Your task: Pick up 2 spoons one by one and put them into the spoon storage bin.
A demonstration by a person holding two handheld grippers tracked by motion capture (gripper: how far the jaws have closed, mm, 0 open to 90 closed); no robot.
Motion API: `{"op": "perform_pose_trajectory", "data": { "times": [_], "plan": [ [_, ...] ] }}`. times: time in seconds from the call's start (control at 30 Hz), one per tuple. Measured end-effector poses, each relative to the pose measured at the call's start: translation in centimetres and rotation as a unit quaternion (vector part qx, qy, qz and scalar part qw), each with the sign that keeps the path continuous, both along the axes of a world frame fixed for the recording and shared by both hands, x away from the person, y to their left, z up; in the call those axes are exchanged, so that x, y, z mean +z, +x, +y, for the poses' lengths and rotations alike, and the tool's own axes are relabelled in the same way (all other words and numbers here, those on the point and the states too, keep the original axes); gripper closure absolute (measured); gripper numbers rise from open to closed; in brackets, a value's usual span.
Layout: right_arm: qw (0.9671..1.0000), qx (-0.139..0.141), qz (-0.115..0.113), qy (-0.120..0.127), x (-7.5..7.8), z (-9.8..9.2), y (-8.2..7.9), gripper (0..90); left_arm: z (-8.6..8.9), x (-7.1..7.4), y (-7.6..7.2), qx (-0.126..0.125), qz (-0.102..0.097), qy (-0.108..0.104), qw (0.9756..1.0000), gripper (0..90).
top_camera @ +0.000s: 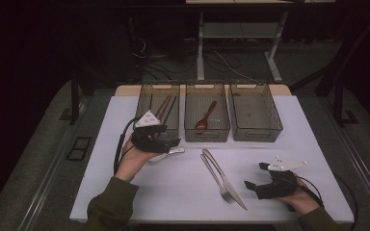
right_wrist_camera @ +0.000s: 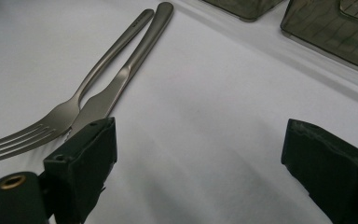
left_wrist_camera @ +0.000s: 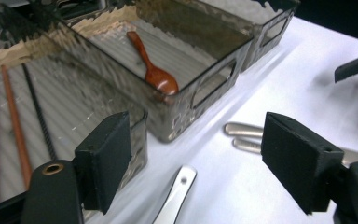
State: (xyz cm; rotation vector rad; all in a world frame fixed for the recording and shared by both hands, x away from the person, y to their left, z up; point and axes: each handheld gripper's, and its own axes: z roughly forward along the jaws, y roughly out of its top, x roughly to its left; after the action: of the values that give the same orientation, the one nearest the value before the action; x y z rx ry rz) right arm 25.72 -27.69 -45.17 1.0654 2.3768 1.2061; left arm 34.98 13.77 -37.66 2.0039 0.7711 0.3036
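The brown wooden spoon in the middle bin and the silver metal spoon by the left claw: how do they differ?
The brown wooden spoon is dark reddish wood; the silver metal spoon is shiny steel. The wooden spoon lies inside the middle smoky plastic bin; the metal spoon lies on the white table in front of the bins, partly under the left claw. Both lie flat, with nothing gripping them.

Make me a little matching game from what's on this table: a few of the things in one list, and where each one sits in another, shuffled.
Things:
1. chopsticks
2. wooden spoon
3. fork
4. metal spoon

Places:
A. in the middle bin
B. on the white table, beside the knife
C. in the left bin
D. on the table just below the left gripper

Pairs: 1-C, 2-A, 3-B, 4-D
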Motion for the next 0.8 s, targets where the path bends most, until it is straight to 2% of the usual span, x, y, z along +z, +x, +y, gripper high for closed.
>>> {"op": "perform_pose_trajectory", "data": {
  "times": [0.13, 0.3, 0.5, 0.67, 0.8],
  "plan": [
    [1.0, 0.003, 0.001, 0.0, 0.0, 0.1, 0.0, 10.3, 1.1, -0.6, -0.7, 0.004, 0.001, 0.001, 1.0, 21.6],
    [1.0, 0.003, 0.002, -0.005, -0.1, 0.0, 0.0, 10.3, 2.4, -1.8, -1.3, 0.012, 0.002, 0.021, 0.9997, 23.7],
    [1.0, 0.004, 0.001, -0.005, -0.1, 0.0, 0.0, 10.3, 3.8, -3.4, -1.3, 0.036, 0.021, 0.041, 0.9983, 28.3],
    [0.9999, 0.008, 0.001, -0.008, -0.1, 0.1, 0.0, 10.3, 4.5, -4.7, -0.5, 0.044, 0.05, 0.048, 0.9966, 29.6],
    [0.9999, 0.01, 0.001, -0.009, -0.1, 0.2, 0.0, 10.3, 4.8, -5.5, 0.0, 0.048, 0.062, 0.065, 0.9949, 29.9]
  ]
}}
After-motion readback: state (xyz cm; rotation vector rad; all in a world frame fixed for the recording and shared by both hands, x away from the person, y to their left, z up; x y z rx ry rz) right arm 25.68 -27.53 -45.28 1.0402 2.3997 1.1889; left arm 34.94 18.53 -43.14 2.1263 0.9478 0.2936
